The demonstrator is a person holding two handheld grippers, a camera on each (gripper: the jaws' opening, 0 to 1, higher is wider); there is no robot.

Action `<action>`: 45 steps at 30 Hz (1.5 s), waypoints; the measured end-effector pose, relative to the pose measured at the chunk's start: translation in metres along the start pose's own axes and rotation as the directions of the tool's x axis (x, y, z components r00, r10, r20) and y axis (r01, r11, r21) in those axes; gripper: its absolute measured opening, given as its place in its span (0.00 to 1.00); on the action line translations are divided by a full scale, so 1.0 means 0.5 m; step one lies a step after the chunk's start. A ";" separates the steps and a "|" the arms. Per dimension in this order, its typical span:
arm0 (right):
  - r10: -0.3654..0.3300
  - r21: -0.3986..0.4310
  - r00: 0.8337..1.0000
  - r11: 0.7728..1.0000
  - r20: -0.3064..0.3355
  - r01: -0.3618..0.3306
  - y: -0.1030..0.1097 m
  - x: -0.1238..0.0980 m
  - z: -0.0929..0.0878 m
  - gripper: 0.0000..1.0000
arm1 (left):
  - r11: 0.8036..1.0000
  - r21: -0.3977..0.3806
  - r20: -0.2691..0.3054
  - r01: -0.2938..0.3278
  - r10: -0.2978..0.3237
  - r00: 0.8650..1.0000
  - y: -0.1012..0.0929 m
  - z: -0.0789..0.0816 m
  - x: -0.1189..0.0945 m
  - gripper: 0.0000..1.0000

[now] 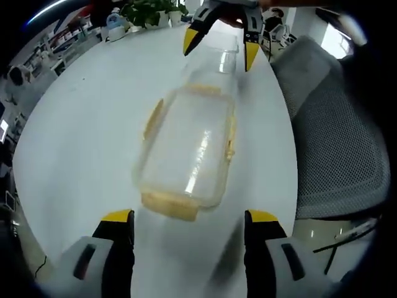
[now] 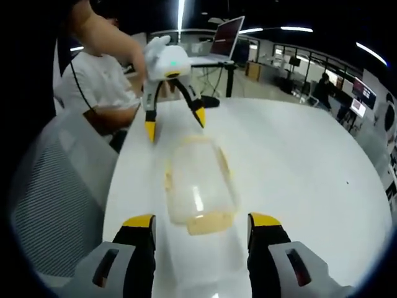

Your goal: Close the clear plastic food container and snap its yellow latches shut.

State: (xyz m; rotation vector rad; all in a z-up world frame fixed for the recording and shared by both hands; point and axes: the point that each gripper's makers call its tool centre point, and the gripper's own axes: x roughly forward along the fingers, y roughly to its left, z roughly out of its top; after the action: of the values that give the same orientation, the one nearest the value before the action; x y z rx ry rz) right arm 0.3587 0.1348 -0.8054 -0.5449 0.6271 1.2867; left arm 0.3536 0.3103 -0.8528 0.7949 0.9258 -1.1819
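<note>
The clear plastic container (image 1: 186, 149) lies on the white table (image 1: 80, 124) with its lid resting on top. Yellow latches (image 1: 170, 208) show at its ends and long sides; I cannot tell whether they are snapped down. My left gripper (image 1: 189, 217) is open just short of the container's near end, with nothing between its jaws. The right gripper (image 1: 221, 48) hangs open over the far end. In the right gripper view, the container (image 2: 198, 186) lies just ahead of my open right gripper (image 2: 201, 221), and the left gripper (image 2: 175, 124) hovers open beyond it.
A grey mesh chair (image 1: 335, 124) stands against the table's edge beside the container. Potted plants (image 1: 149, 12) sit at the table's far end. A person in a white shirt (image 2: 99, 81) is behind the left gripper, and a laptop (image 2: 226, 37) stands further back.
</note>
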 end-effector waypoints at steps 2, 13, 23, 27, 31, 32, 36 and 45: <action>0.008 -0.001 1.000 1.000 -0.007 -0.008 0.000 0.003 -0.003 0.59 | 1.000 0.009 -0.005 0.003 -0.003 1.000 0.001 -0.001 0.002 0.72; 0.041 -0.033 0.997 0.999 -0.071 -0.044 0.004 0.032 -0.022 0.56 | 0.997 0.068 -0.049 0.027 -0.024 0.999 0.007 -0.012 0.010 0.67; 0.044 -0.056 0.992 0.997 -0.119 -0.051 -0.006 0.049 -0.036 0.56 | 0.992 0.122 -0.073 0.042 -0.033 0.997 0.017 -0.008 0.017 0.65; 0.048 -0.052 0.989 0.997 -0.137 -0.056 -0.011 0.056 -0.043 0.55 | 0.988 0.145 -0.087 0.054 -0.042 0.995 0.021 -0.008 0.020 0.62; 0.056 -0.055 0.986 0.996 -0.159 -0.065 -0.010 0.064 -0.048 0.53 | 0.985 0.158 -0.094 0.066 -0.051 0.994 0.020 -0.007 0.024 0.59; 0.059 -0.055 0.985 0.996 -0.163 -0.068 -0.009 0.065 -0.049 0.53 | 0.985 0.159 -0.093 0.066 -0.052 0.994 0.020 -0.006 0.024 0.59; 0.062 -0.065 0.981 0.995 -0.181 -0.075 -0.007 0.073 -0.052 0.51 | 0.984 0.159 -0.096 0.078 -0.064 0.993 0.022 -0.005 0.026 0.59; 0.062 -0.128 0.970 0.987 -0.236 -0.094 -0.002 0.090 -0.063 0.45 | 0.983 0.160 -0.099 0.091 -0.075 0.992 0.023 -0.004 0.027 0.57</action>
State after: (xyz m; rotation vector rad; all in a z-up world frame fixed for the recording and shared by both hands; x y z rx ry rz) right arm 0.3631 0.1444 -0.8593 -0.7994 0.7620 1.3589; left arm 0.3661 0.3088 -0.8655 0.9577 0.9541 -1.3157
